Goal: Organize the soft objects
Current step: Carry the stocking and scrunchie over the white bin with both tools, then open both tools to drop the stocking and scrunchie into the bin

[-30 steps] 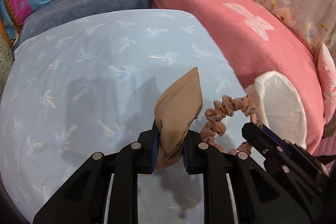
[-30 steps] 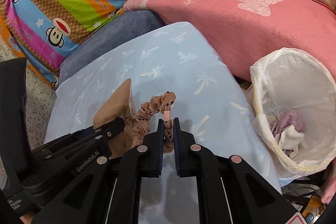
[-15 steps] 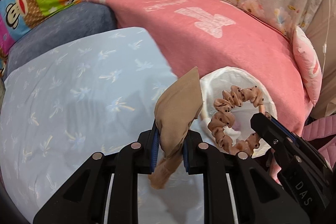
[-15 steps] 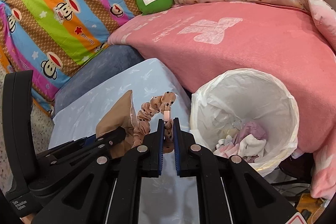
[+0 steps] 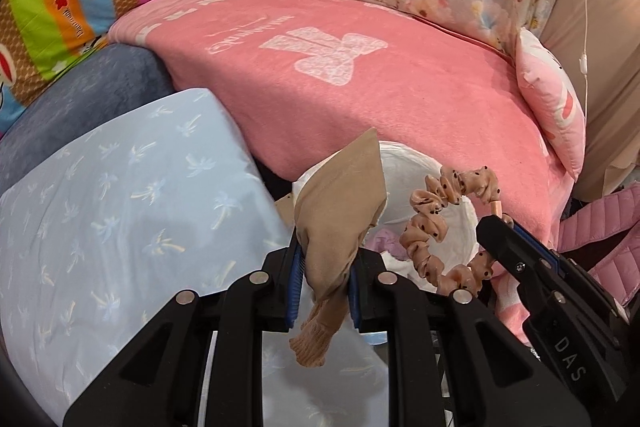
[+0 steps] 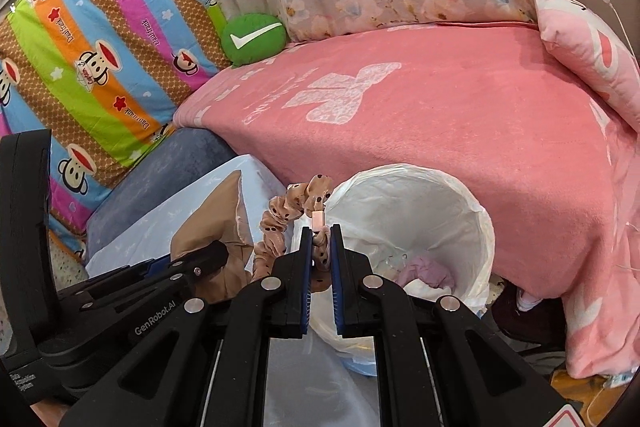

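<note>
My left gripper (image 5: 322,257) is shut on a tan sock (image 5: 340,211), whose toe end dangles below the fingers. The same sock (image 6: 216,223) shows in the right wrist view, at the tip of the left gripper (image 6: 218,253). My right gripper (image 6: 320,247) is shut on a peach scrunchie with dark dots (image 6: 280,219), also seen in the left wrist view as a ring (image 5: 436,227) beside the sock. Both items hang near the rim of a white lined bin (image 6: 416,215) that holds pale and pink cloth pieces (image 6: 428,273). The bin (image 5: 404,167) lies just behind the sock.
A light blue patterned cushion (image 5: 120,219) spreads to the left, with a grey-blue cushion (image 5: 88,95) behind it. A pink blanket (image 6: 440,123) covers the bed behind the bin. A green round pillow (image 6: 254,37), a striped monkey-print quilt (image 6: 100,55) and a pink pillow (image 6: 588,47) lie farther back.
Both grippers, still holding the sock and the scrunchie, have swung right from over the blue cushion to the white bin, which now sits directly ahead.
</note>
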